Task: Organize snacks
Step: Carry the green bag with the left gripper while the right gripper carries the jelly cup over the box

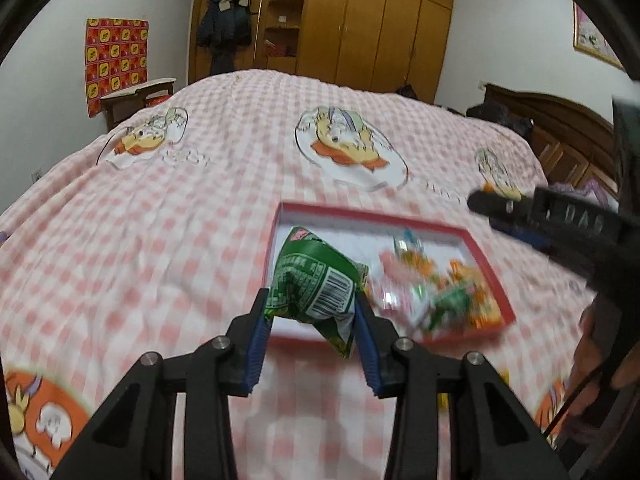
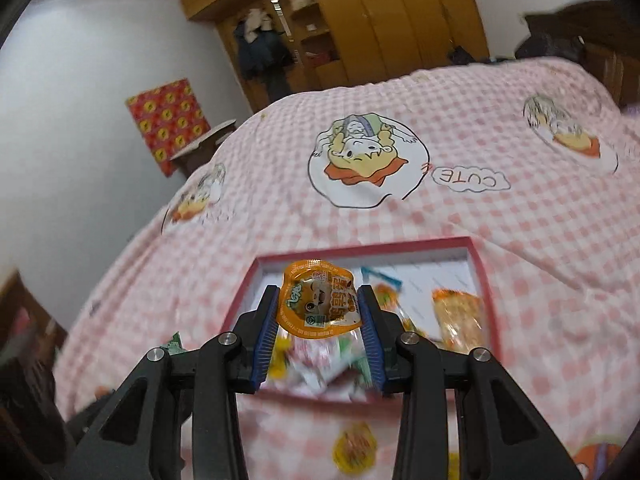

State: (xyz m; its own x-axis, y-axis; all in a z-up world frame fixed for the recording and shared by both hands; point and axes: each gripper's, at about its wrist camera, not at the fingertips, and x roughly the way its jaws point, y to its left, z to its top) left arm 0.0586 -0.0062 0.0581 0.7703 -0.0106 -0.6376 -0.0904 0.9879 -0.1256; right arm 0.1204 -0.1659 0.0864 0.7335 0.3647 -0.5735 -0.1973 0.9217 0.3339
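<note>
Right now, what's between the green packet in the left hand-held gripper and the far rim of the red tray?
Bare white tray floor, seen in the left wrist view, between the green packet and the red tray rim.

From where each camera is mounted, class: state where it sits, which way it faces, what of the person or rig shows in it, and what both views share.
Left wrist view: sits on the left gripper, facing forward and down over the bed; shows its own fingers clamping a green snack packet, plus the right gripper and a hand at the right edge.
Right wrist view: sits on the right gripper, facing the same way; shows its own fingers clamping an orange jelly cup.
Shared: the red tray of snacks, the checked bed cover, the wooden wardrobe.
</note>
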